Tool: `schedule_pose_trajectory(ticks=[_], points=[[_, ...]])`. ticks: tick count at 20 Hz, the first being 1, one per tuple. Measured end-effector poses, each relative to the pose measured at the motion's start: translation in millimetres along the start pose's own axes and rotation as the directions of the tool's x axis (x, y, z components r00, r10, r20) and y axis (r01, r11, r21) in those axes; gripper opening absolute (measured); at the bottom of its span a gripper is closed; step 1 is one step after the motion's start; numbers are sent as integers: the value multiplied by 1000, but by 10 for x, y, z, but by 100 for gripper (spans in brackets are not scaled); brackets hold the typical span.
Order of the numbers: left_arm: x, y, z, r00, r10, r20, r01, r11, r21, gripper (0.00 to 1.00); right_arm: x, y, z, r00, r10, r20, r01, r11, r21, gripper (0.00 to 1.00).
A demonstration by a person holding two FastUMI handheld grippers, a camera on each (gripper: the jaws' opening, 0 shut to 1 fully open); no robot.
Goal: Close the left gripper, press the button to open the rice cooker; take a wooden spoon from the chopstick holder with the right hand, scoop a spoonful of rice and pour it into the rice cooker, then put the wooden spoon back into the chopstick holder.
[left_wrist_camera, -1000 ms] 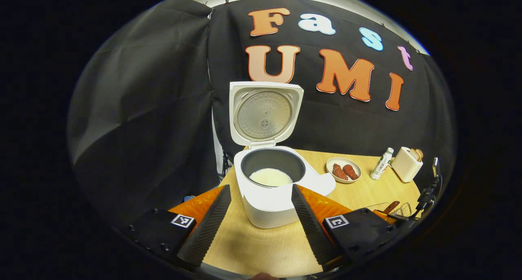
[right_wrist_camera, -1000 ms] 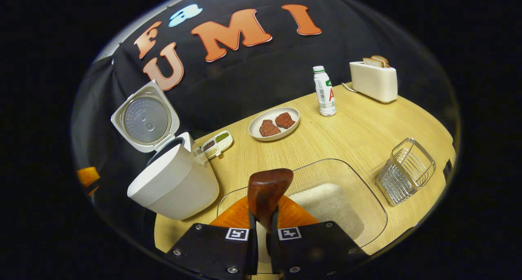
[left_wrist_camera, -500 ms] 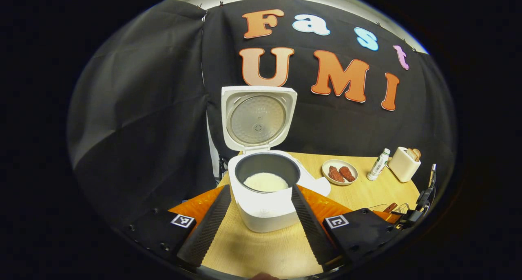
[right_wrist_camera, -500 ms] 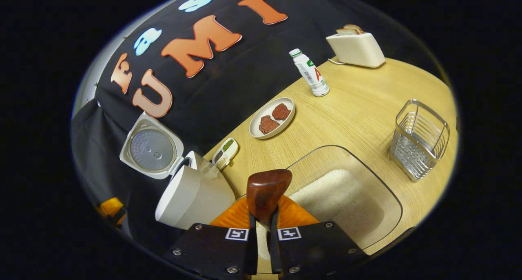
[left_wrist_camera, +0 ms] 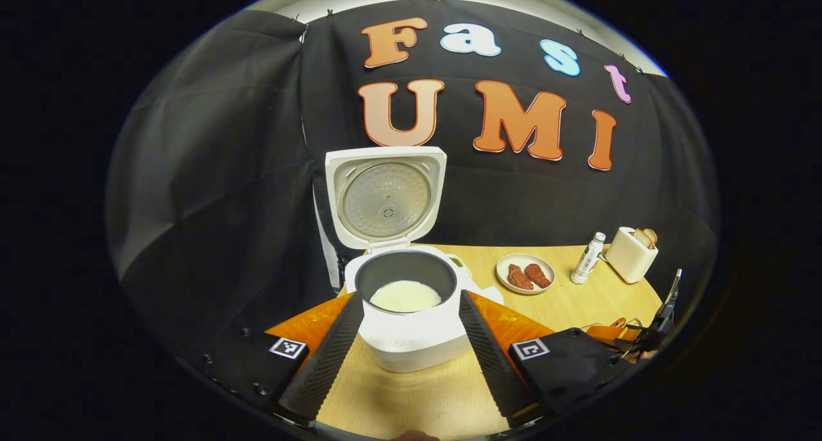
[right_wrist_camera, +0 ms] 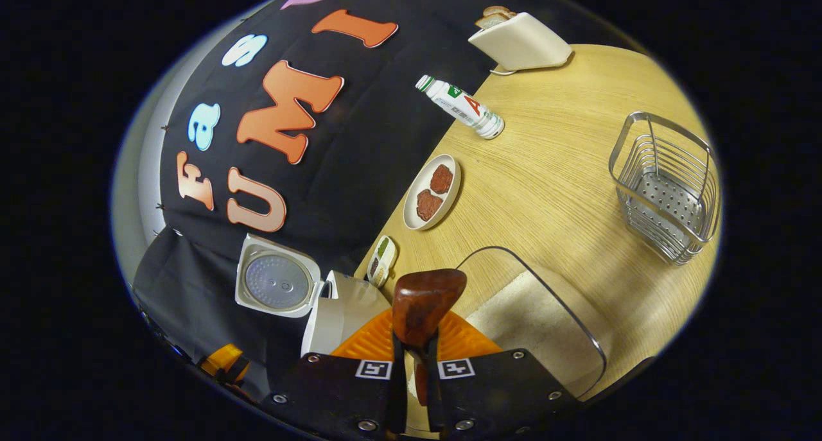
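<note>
Clamping the wooden spoon (right_wrist_camera: 420, 306) between both fingers, the right gripper (right_wrist_camera: 411, 377) has rolled over the last second, so the table (right_wrist_camera: 552, 171) now tilts steeply in the right gripper view and the wire chopstick holder (right_wrist_camera: 668, 187), empty, has swung up and to the spoon's right. Since the rice cooker (left_wrist_camera: 404, 300) already holds a pale mound in its dark pot, I judge the pour done and the spoon on its way back to the holder, though whether any grains cling to the bowl I cannot tell, as only its rounded back shows. The spoon is dark, glossy wood; just beyond it lies a clear, round-cornered tray of rice (right_wrist_camera: 546, 312), flat and grainy. The holder is bright bent wire over a perforated base. The left gripper (left_wrist_camera: 404, 357) hangs spread wide, gripping nothing, with the cooker beyond its ridged fingers (left_wrist_camera: 327, 357), which has slid left in its view; the white lid (left_wrist_camera: 385, 194) stands upright, its dimpled metal liner showing.
</note>
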State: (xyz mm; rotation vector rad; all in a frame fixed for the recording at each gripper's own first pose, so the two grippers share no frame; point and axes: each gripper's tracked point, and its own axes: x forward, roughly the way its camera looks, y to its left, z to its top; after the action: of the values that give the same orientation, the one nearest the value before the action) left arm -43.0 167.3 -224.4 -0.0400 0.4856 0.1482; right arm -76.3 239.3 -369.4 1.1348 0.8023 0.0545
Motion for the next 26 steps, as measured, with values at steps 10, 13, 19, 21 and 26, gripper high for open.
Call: schedule_pose_trajectory(ticks=[10, 13, 19, 21, 26], points=[[41, -263, 99, 999, -38, 23, 39, 999, -3, 100, -238, 87, 570, 993, 82, 82, -96, 979, 182, 12], [54, -292, 109, 999, -40, 27, 40, 999, -9, 100, -312, 135, 698, 988, 115, 107, -138, 959, 247, 12], [61, -299, 146, 999, -33, 41, 34, 999, -34, 100, -471, 358, 926, 971, 189, 147, -229, 912, 340, 12], [58, -283, 174, 998, -28, 50, 30, 999, -45, 100, -476, 526, 1017, 961, 227, 161, -271, 892, 362, 12], [39, -167, 180, 998, -5, 64, 10, 997, -70, 100, -366, 961, 1046, 942, 297, 154, -334, 863, 378, 12]])
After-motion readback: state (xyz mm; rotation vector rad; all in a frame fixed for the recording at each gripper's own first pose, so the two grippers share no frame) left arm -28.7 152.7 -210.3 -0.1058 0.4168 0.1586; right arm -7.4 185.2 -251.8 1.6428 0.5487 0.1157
